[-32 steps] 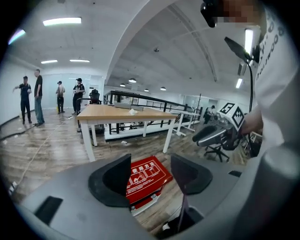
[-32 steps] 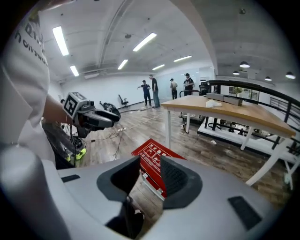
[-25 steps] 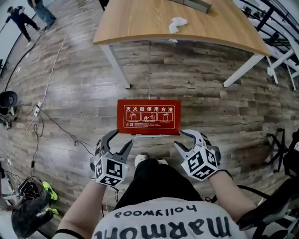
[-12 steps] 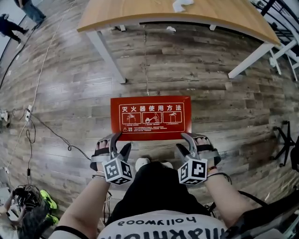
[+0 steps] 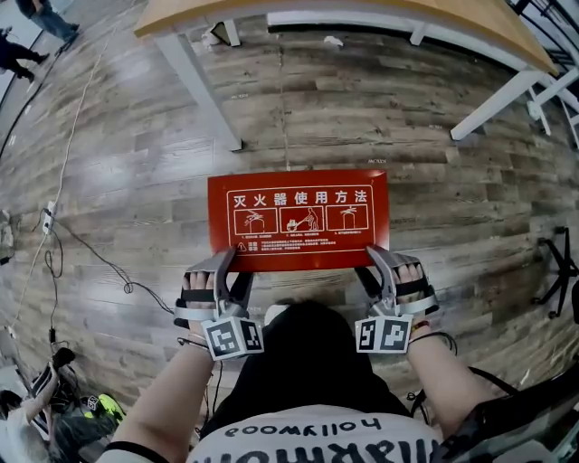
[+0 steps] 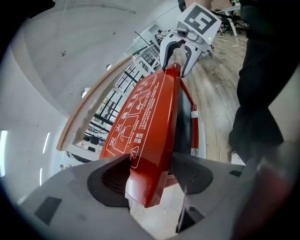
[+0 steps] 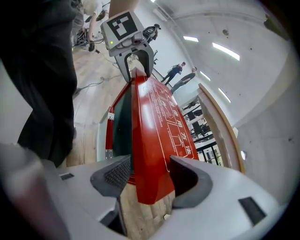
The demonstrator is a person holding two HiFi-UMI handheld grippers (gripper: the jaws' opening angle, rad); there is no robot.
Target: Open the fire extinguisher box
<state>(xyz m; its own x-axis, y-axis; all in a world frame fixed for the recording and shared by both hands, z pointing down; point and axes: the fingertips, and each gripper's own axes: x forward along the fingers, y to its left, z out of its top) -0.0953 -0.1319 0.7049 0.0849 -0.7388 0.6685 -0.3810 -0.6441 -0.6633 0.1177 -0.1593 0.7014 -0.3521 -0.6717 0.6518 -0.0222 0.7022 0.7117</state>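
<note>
**A:** So how should the lift go from here?

**B:** Evenly, I'd say. The left tool [image 5: 231, 271] sits over the near left corner of the lid [image 5: 298, 220] and the right tool [image 5: 375, 267] over the near right one. Both should close on that front lip and then rise together. That way the lid swings up and away on its far edge (I take the hinge to be there, though no view shows it). If one side leads, the lid will likely twist.

**A:** And the tools themselves?

**B:** The left tool's jaws stand well apart with the lid's corner between them. It may brush one pad, but it isn't squeezed. The right tool's jaws have just been opening and now stand wide. The other corner is between them, with a clear gap on the side nearer the person [image 5: 308, 362]. Neither has a grip yet.

**A:** Where's the box?

**B:** The fire extinguisher box [image 7: 117, 122] sits on the wooden floor [image 5: 380, 118], just in front of the person, with its printed red lid facing up. A desk [image 5: 181, 14] stands well beyond it.
</note>
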